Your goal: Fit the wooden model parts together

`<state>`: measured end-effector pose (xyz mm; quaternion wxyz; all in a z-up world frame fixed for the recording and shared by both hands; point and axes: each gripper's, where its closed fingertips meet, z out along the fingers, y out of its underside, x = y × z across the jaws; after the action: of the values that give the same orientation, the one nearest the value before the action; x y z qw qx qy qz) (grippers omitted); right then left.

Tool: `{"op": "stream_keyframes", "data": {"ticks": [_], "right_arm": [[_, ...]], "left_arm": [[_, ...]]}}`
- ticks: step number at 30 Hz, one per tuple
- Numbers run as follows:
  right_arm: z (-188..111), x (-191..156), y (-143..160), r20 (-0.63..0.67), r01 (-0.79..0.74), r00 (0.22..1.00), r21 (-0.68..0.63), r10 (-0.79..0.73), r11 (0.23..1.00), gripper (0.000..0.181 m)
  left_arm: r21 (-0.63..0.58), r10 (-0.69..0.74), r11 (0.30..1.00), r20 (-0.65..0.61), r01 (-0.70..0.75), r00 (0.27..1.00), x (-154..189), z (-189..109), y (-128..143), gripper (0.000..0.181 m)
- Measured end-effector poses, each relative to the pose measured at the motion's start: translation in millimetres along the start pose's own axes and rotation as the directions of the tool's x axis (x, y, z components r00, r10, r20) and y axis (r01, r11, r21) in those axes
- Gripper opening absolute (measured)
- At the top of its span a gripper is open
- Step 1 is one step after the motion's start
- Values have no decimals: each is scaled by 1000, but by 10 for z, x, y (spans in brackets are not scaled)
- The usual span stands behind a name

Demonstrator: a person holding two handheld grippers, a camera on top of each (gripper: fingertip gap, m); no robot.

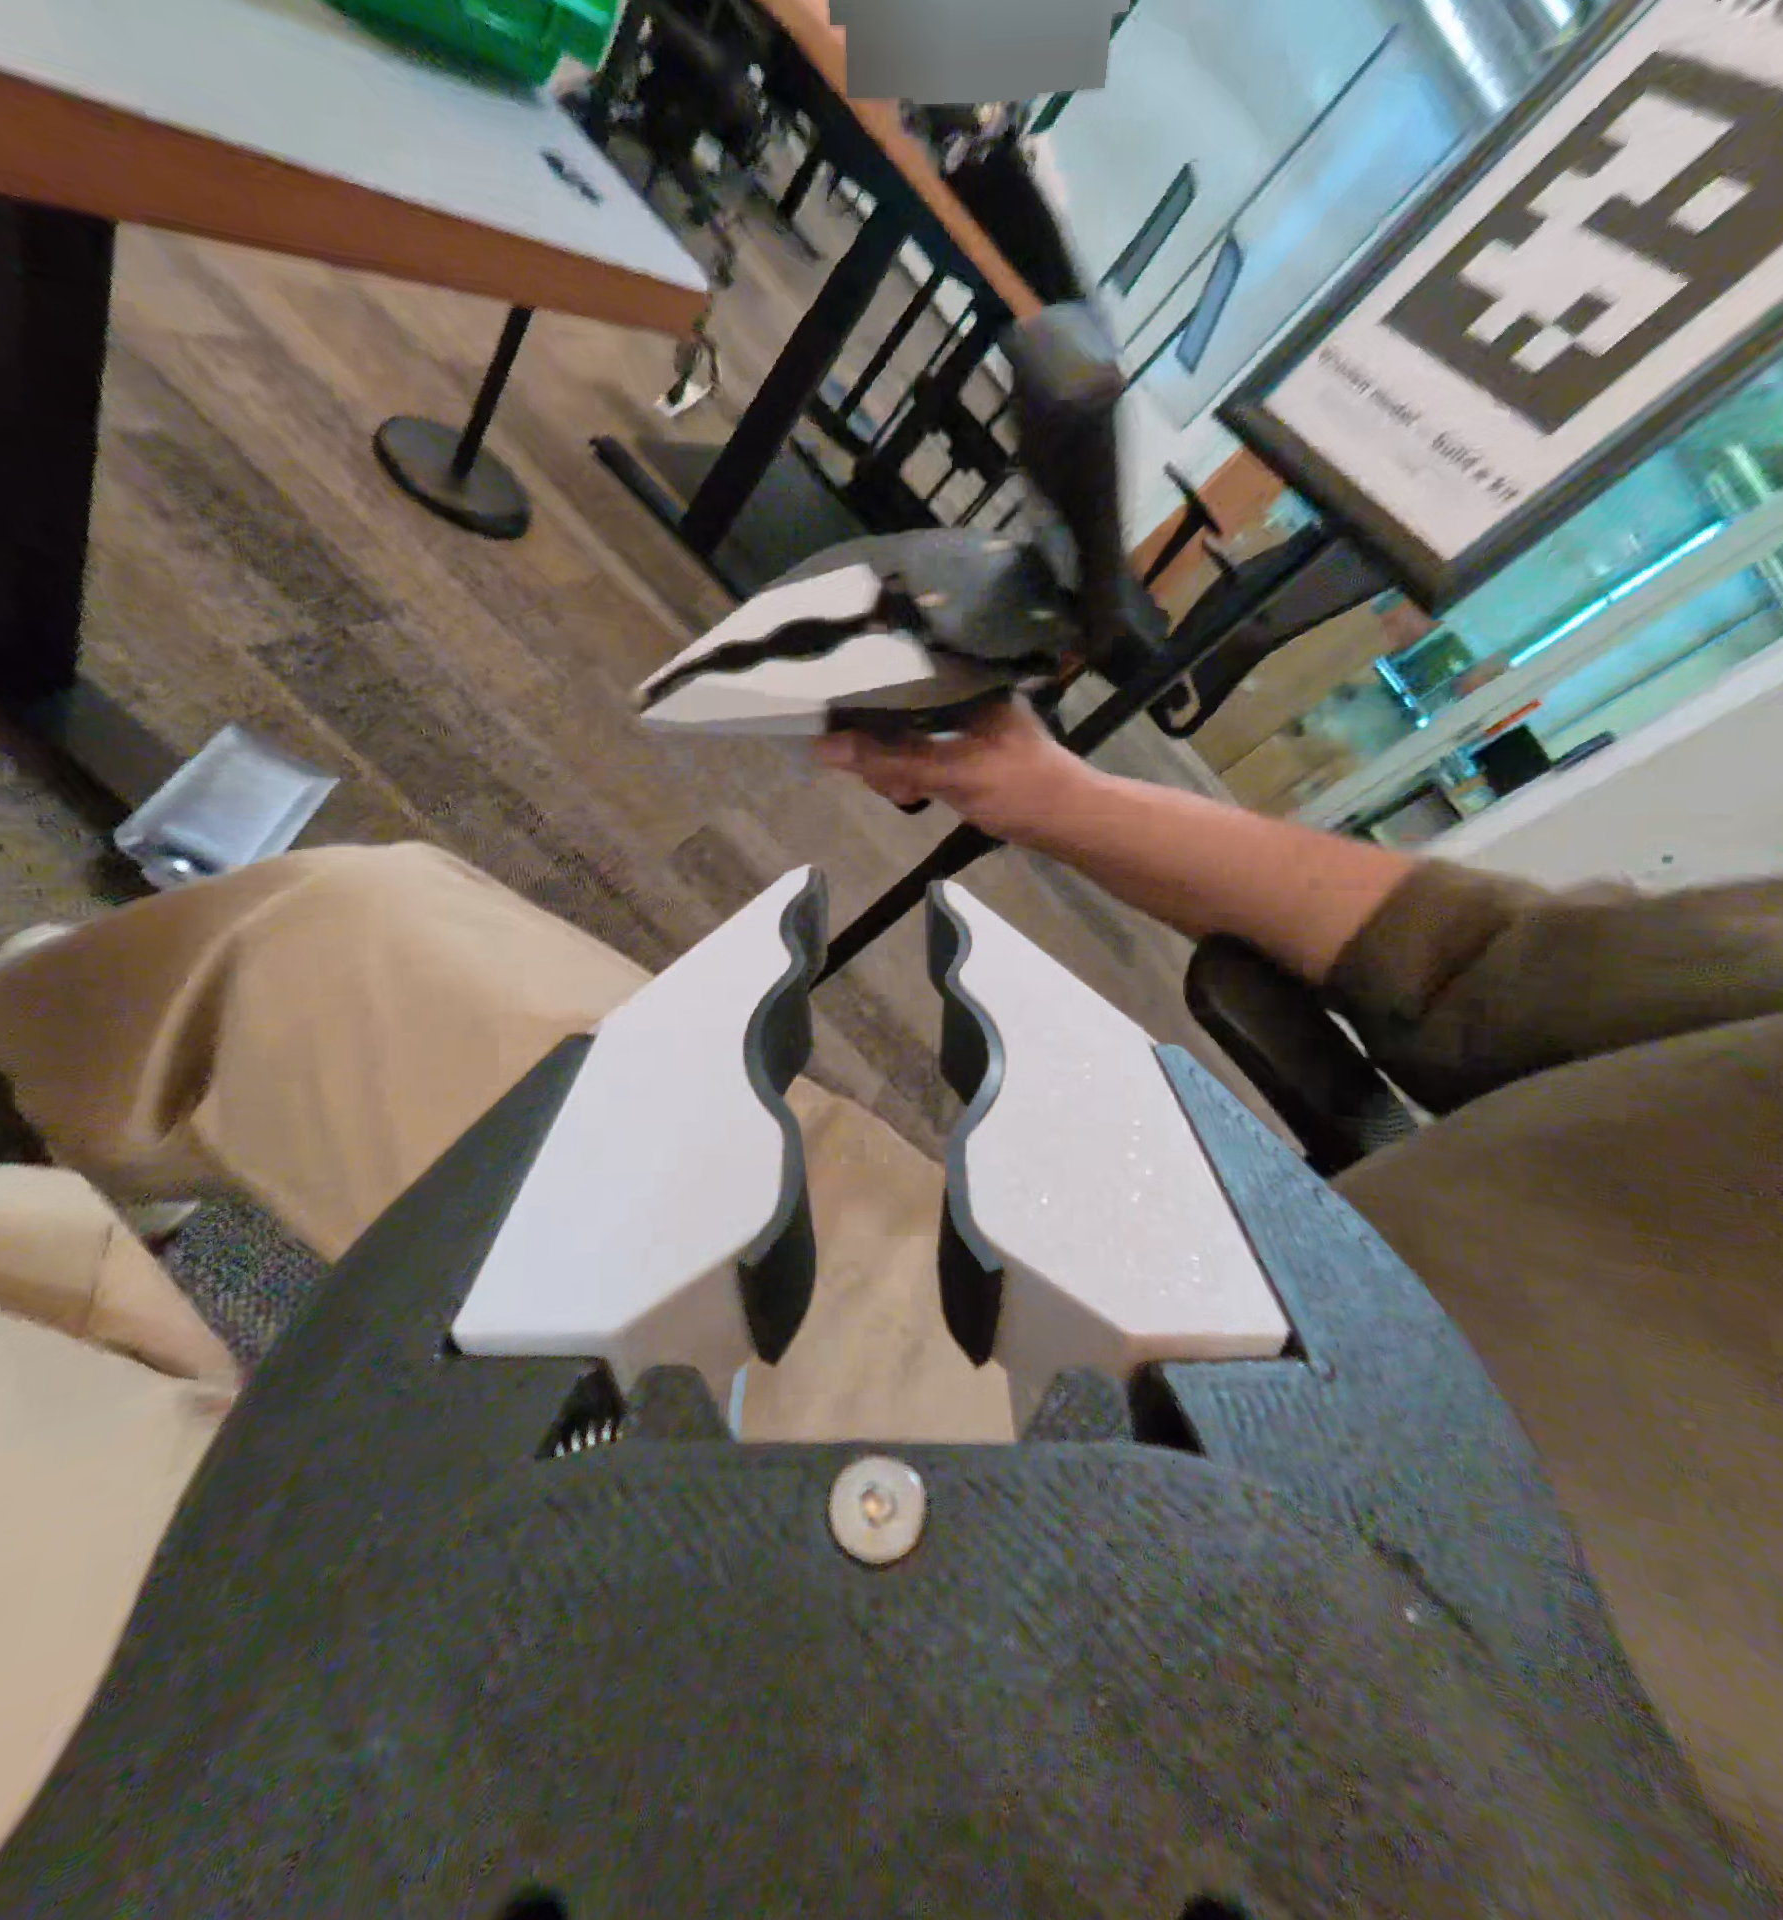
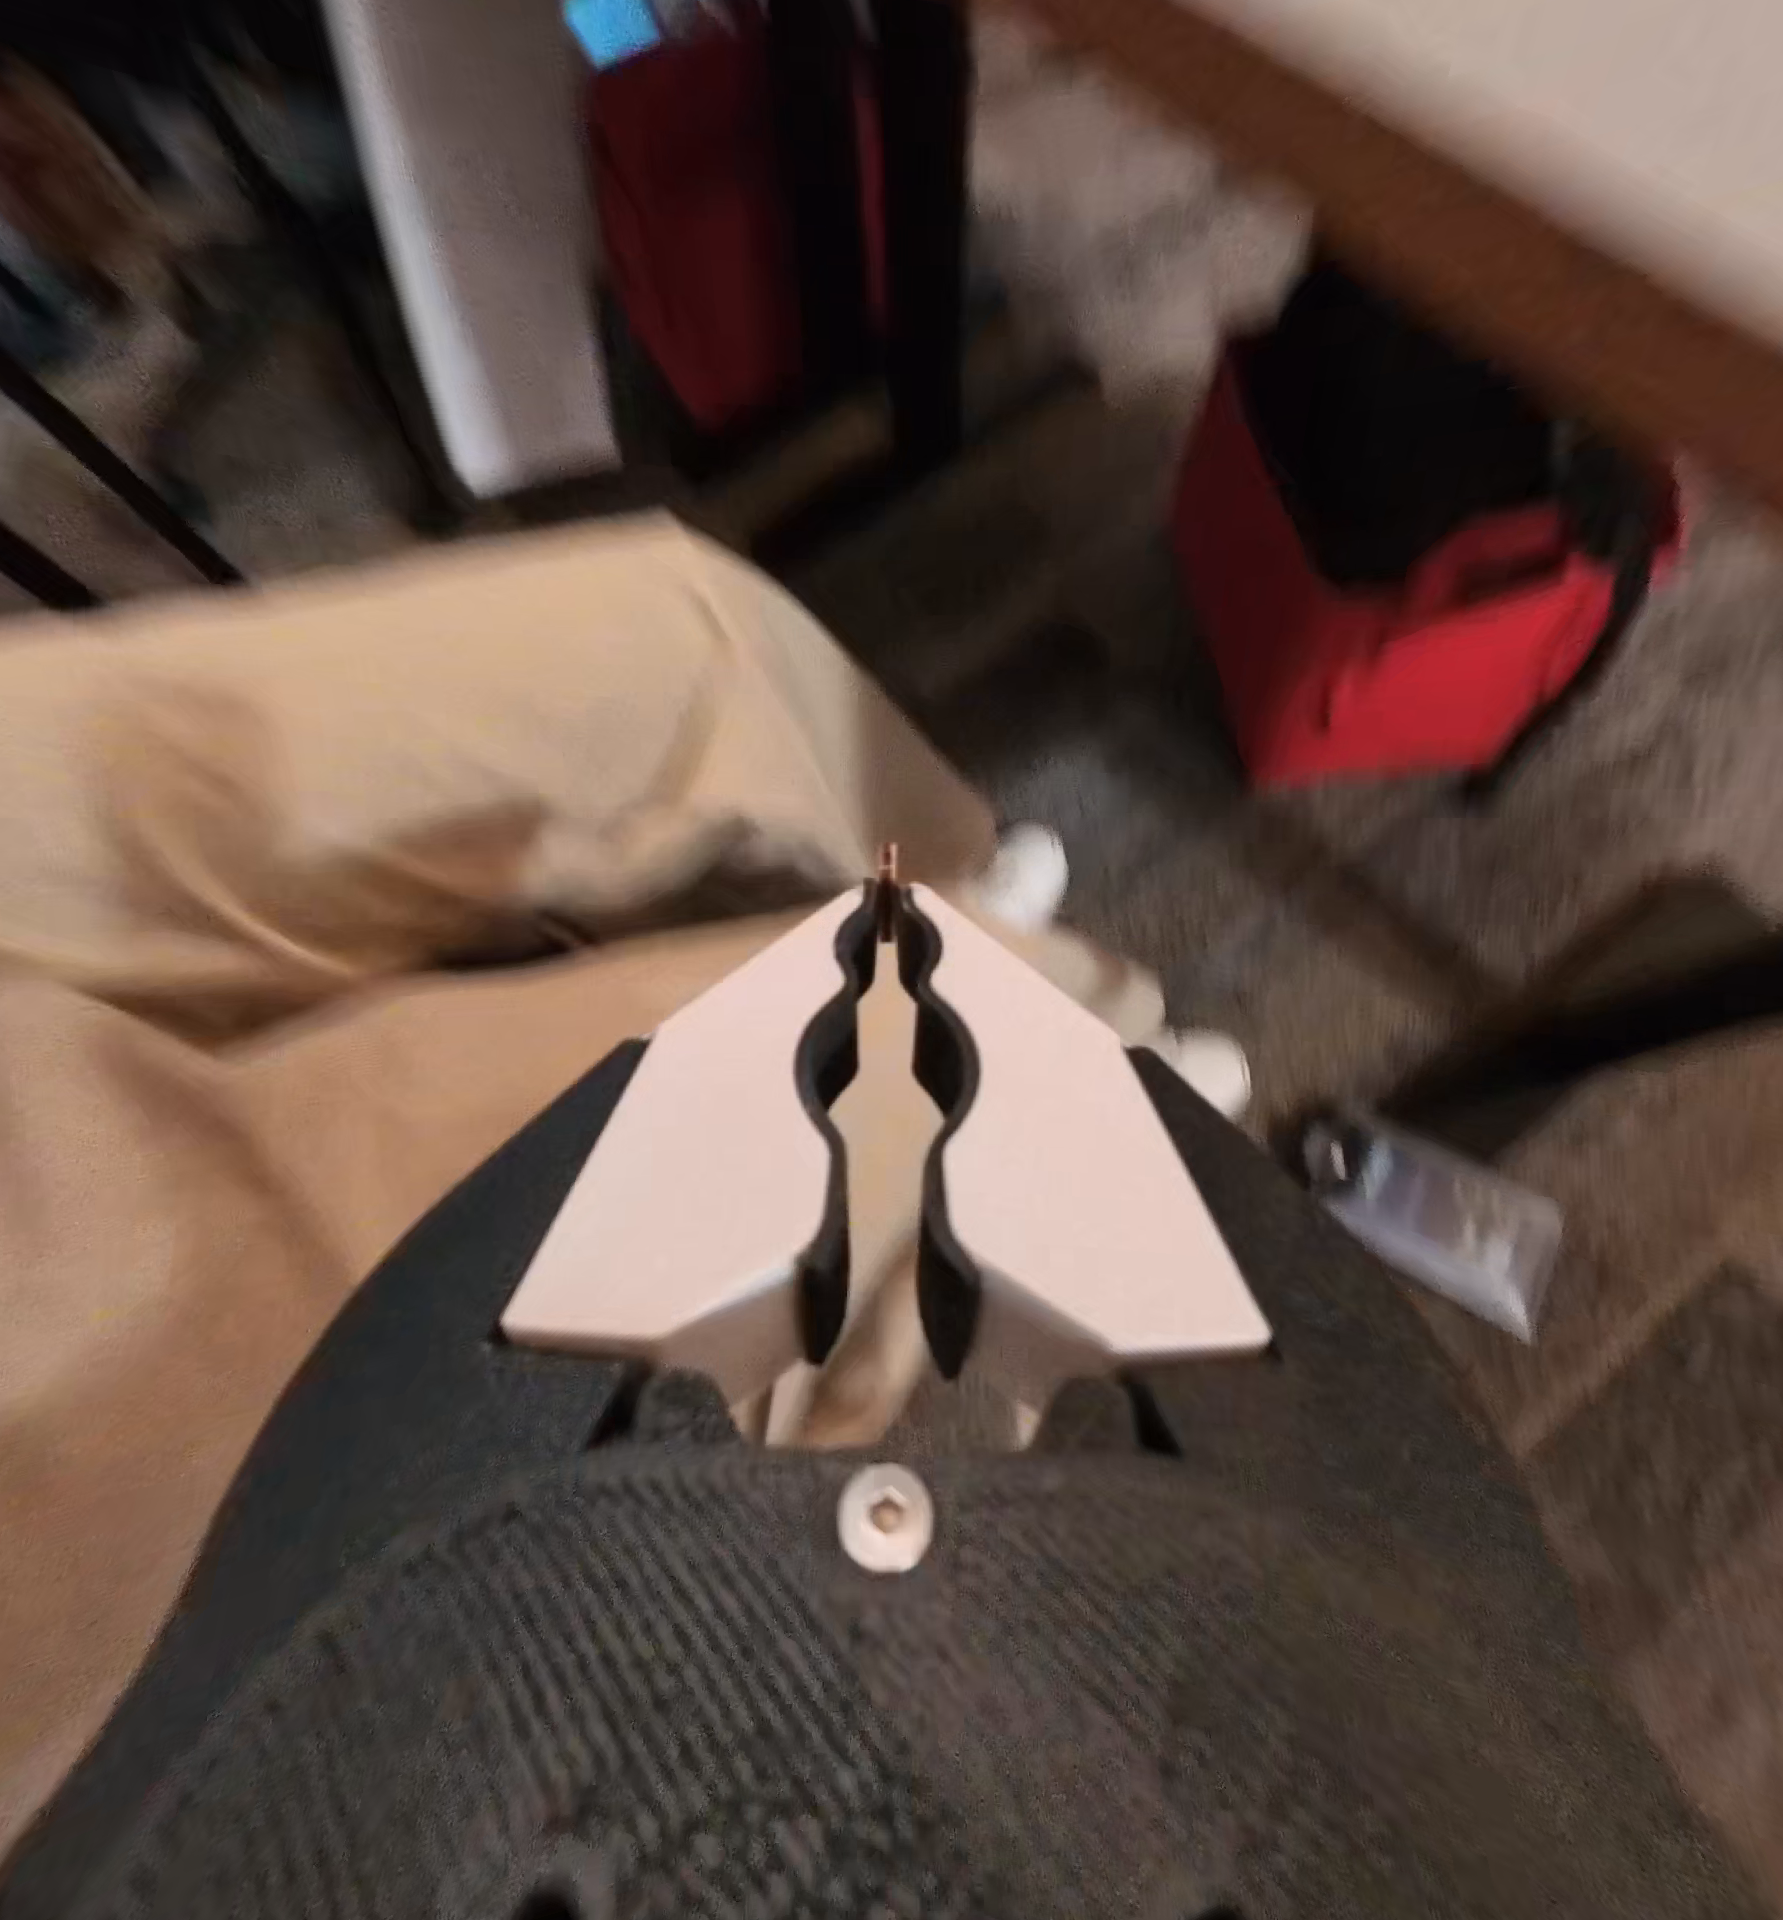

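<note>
Thin wooden part (image 2: 888, 896): a small brownish sliver, edge-on, pinched at the very tips of the right gripper (image 2: 888, 914). Only its end pokes past the tips; shape otherwise too small and blurred to tell. It is held in the air above the person's lap, over tan trousers (image 2: 295, 831).

Right gripper: white fingers (image 2: 721, 1143) with black wavy pads drawn nearly together, tips closed on the sliver, a narrow gap farther back. In the left wrist view the same gripper (image 1: 658, 701) shows farther off, held by a bare hand (image 1: 970, 769) with a dark olive sleeve (image 1: 1593, 966) behind it; its tips meet there too.

Left gripper (image 1: 874, 904): fingers (image 1: 658, 1143) parted by a clear gap, nothing between them. It points over the lap toward the floor, well apart from the right gripper.

Surroundings: grey patterned carpet (image 1: 367, 582). A small clear plastic bag (image 1: 227, 805) lies on it near the trousers; also seen in the right wrist view (image 2: 1438, 1226). A tabletop (image 1: 274, 135) with brown edge and dark legs stands beyond. A framed sign (image 1: 1593, 281) with a black-and-white square marker leans at the upper right. A red bag (image 2: 1417, 613) sits on the floor under a table edge, heavily blurred.
</note>
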<state>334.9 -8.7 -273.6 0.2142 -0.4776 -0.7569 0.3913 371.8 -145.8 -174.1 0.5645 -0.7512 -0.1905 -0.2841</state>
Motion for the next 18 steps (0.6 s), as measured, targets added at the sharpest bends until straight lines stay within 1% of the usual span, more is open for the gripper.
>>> {"op": "stream_keyframes", "data": {"ticks": [1, 2, 4, 6, 7, 9, 12, 15, 17, 18], "right_arm": [[-132, -274, -355, 16, 43, 999, 83, -45, 996, 0], [-245, -486, -634, -12, 118, 993, 129, -118, 985, 0], [-389, -843, -1066, -112, 273, 960, 200, -255, 941, 0], [-417, -1091, -1345, -191, 358, 930, 277, -314, 892, 0], [-384, -1161, -1408, -207, 372, 924, 303, -321, 877, 0], [-255, -1222, -1383, -191, 378, 923, 305, -333, 874, 0], [-98, -1169, -1120, -119, 335, 942, 260, -314, 906, 0], [-28, -1024, -855, -16, 173, 984, 247, -175, 953, 1], [-10, -873, -785, 38, 44, 998, 261, -56, 964, 1], [16, -759, -751, 35, 1, 999, 255, -10, 967, 1]], "left_arm": [[16, 18, 1000, 15, -18, 1000, 1, -42, -2, 15], [25, 43, 999, 49, -44, 998, -44, -73, 7, 15], [34, 58, 998, 96, -61, 994, -117, -115, 7, 14], [65, 47, 996, 107, -54, 993, -128, -177, -27, 14], [81, 45, 995, 125, -55, 991, -156, -214, -36, 14], [84, 26, 996, 150, -39, 988, -231, -275, -8, 14], [72, -38, 997, 175, 26, 984, -372, -353, 43, 15], [45, -80, 996, 213, 72, 974, -597, -370, 144, 18], [1, -122, 992, 229, 125, 966, -772, -326, 271, 19], [-17, -150, 987, 217, 158, 964, -837, -288, 321, 20]]}}
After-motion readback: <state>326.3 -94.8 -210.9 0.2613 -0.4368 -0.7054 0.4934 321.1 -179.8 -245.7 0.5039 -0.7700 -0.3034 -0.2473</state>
